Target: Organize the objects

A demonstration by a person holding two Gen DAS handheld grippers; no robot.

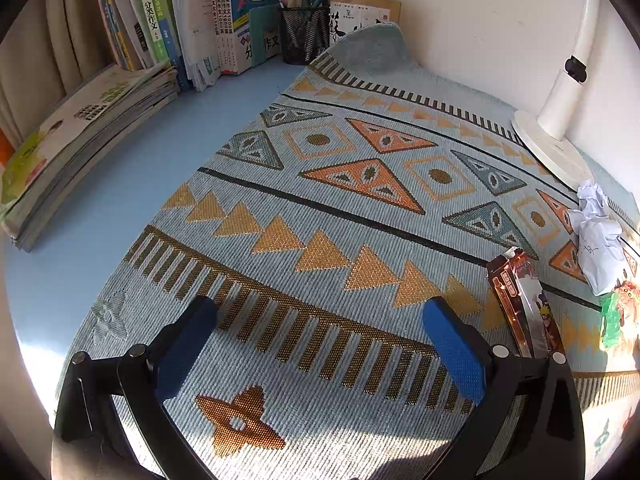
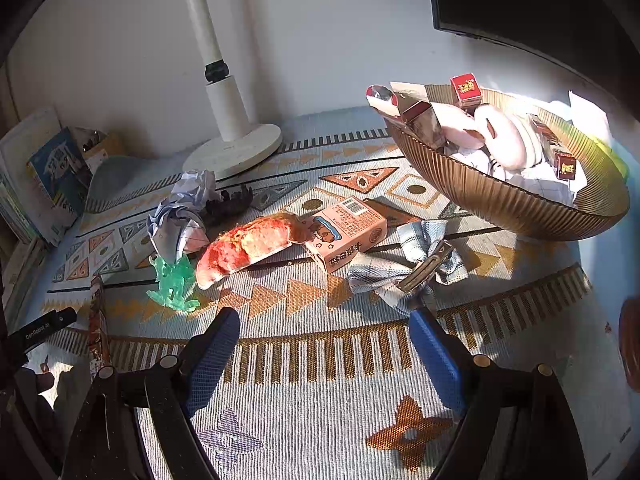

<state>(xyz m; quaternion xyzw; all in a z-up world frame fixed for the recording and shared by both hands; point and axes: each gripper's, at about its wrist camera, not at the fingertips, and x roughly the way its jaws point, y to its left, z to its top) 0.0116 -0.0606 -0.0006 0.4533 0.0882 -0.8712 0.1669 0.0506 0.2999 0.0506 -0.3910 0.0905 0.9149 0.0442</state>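
Loose items lie on a patterned mat [image 2: 320, 380]: a red-orange plush [image 2: 248, 246], a pink carton [image 2: 347, 232], a plaid bow clip [image 2: 416, 268], a green translucent figure [image 2: 174, 280], a dark figure [image 2: 230, 202] and crumpled paper [image 2: 180, 212]. A ribbed brown bowl [image 2: 516, 204] at the right holds pink plush pieces and small red boxes. My right gripper [image 2: 324, 328] stands open just short of the clip and carton, nothing between its pads. My left gripper [image 1: 320, 320] is open over bare mat [image 1: 320, 208], with a card pack [image 1: 520, 300] and crumpled paper [image 1: 600, 236] to its right.
A white lamp base [image 2: 236, 148] stands behind the items. Books [image 1: 188, 20], a stack of booklets [image 1: 88, 140] and a mesh pen holder [image 1: 306, 34] line the far left wall. A dark monitor [image 2: 540, 4] hangs at the upper right.
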